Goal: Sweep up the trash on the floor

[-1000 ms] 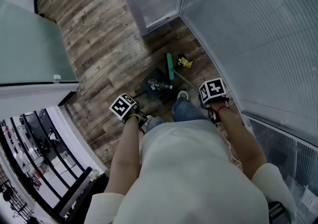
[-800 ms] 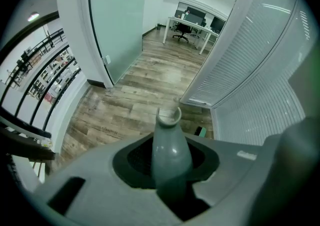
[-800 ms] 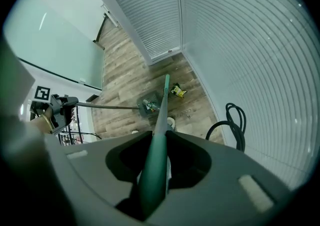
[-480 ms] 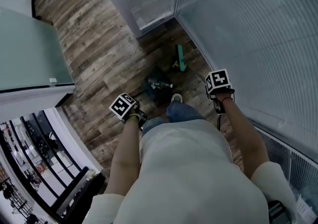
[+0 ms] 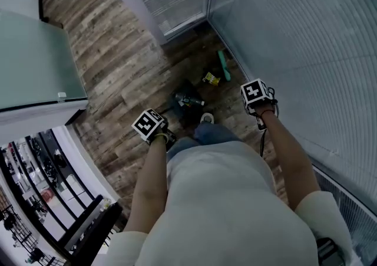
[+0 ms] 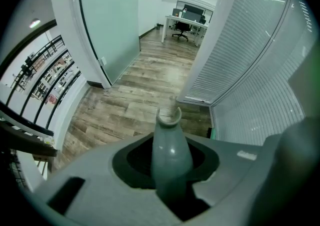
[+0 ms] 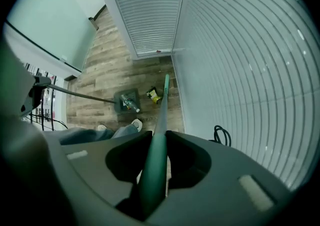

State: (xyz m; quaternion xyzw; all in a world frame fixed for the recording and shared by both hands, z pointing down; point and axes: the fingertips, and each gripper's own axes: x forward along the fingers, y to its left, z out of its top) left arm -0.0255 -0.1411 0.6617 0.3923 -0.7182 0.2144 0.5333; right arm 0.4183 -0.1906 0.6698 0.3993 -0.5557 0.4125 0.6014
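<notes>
My left gripper (image 5: 154,130) is shut on the grey dustpan handle (image 6: 169,142), which fills the gap between its jaws (image 6: 167,159). The dark dustpan (image 5: 187,104) rests on the wood floor with a small bottle (image 5: 191,102) in it. My right gripper (image 5: 258,98) is shut on the green broom handle (image 7: 158,140). The green broom head (image 5: 224,65) sits by the glass wall. A yellow wrapper (image 5: 211,78) lies on the floor between broom head and dustpan, also showing in the right gripper view as the yellow wrapper (image 7: 154,94) beside the dustpan (image 7: 127,100).
Glass walls with blinds (image 5: 294,35) meet in a corner just beyond the broom. A frosted partition (image 5: 35,58) stands at left, and a railing (image 5: 35,200) at lower left. My shoe (image 5: 206,118) is next to the dustpan. A black cable (image 7: 222,132) lies by the wall.
The broom head has swung right, across the yellow wrapper, to the wall side of it. The right gripper shifted slightly with it. The dustpan and left gripper have barely moved.
</notes>
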